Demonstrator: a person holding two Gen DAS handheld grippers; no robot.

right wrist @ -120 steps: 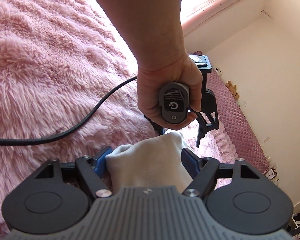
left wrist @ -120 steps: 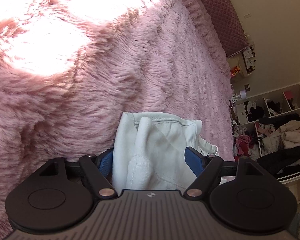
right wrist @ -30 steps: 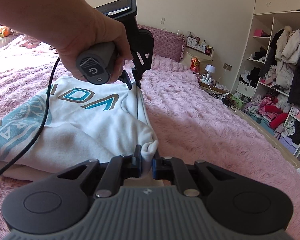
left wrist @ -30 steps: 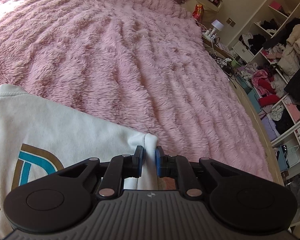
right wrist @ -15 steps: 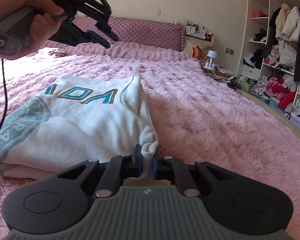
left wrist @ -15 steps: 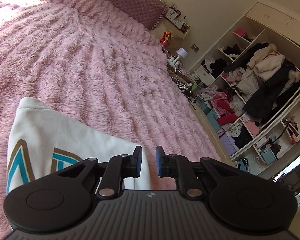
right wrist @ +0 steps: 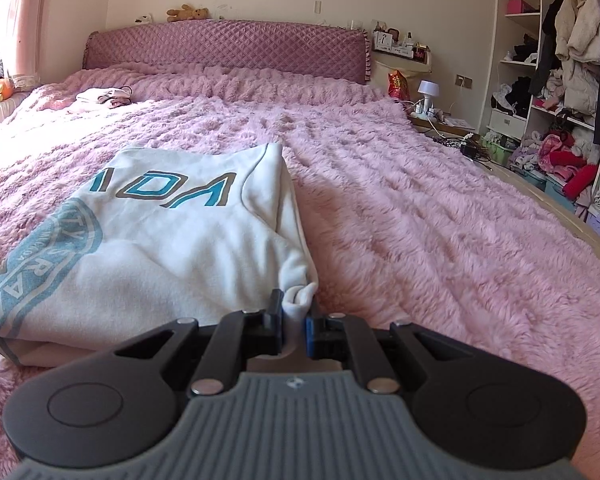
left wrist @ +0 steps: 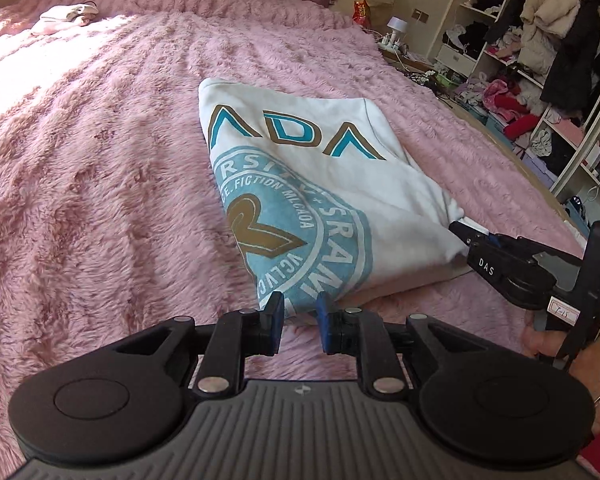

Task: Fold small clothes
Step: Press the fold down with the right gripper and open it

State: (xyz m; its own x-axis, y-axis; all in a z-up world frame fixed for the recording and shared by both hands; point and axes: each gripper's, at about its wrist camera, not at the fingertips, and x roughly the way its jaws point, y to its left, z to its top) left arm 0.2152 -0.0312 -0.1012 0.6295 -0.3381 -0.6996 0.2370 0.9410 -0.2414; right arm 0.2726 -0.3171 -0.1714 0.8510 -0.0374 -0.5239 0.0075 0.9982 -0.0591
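A white sweatshirt [left wrist: 312, 184] with a teal and brown print lies folded flat on the pink furry bedspread [left wrist: 100, 184]. It also shows in the right wrist view [right wrist: 160, 248]. My left gripper [left wrist: 299, 326] is open a little, and the sweatshirt's near corner lies at its fingertips, apart from the pads. My right gripper [right wrist: 293, 328] is shut on the sweatshirt's near right corner, low on the bed. The right gripper also shows in the left wrist view [left wrist: 466, 234], pinching that corner.
A quilted pink headboard [right wrist: 224, 50] stands at the far end. A small pile of pale clothes [right wrist: 104, 98] lies near it on the bed. Open shelves stuffed with clothes [right wrist: 564, 92] and a cluttered bedside stand [right wrist: 420, 96] line the right side.
My left gripper has let go of the far corner, opened a little, and swung back to the sweatshirt's near left corner. My right gripper stays shut on its corner.
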